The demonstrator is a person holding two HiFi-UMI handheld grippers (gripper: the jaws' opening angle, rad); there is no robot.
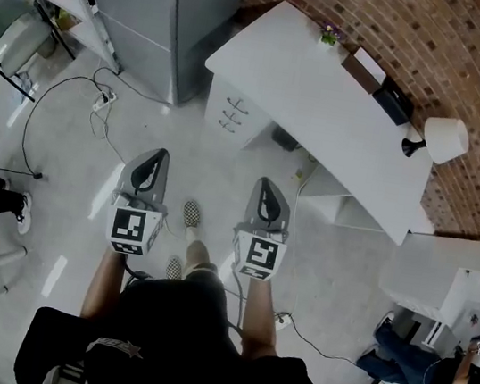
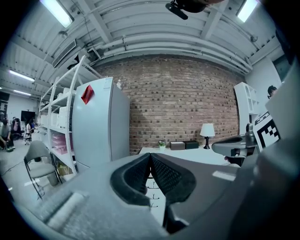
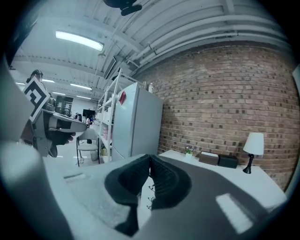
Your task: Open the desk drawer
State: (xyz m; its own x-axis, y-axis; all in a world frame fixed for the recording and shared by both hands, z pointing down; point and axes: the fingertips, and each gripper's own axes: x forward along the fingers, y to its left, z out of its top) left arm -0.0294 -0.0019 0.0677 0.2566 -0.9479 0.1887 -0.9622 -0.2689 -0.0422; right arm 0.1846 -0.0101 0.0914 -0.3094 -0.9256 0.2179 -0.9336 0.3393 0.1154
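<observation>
Your left gripper [image 1: 159, 157] has its fingers pressed together on nothing. Your right gripper [image 1: 263, 183], just beside it, is the same, closed and empty. Both point toward the desk drawers [image 1: 232, 113], which sit well ahead of them under the left end of the white desk [image 1: 310, 89]. There are three white fronts in a stack, each with a small curved handle, and all are flush and closed.

At the far left a power strip [image 1: 102, 102] and its cable lie on the floor. A tall grey cabinet [image 1: 153, 1] stands left of the drawers, leaving only a narrow gap to the desk corner. Bare floor [image 1: 226, 166] lies open between your grippers and the drawers. To the right, the desk top runs along the brick wall [image 1: 385, 20], with a lamp [image 1: 447, 138] near its right end.
</observation>
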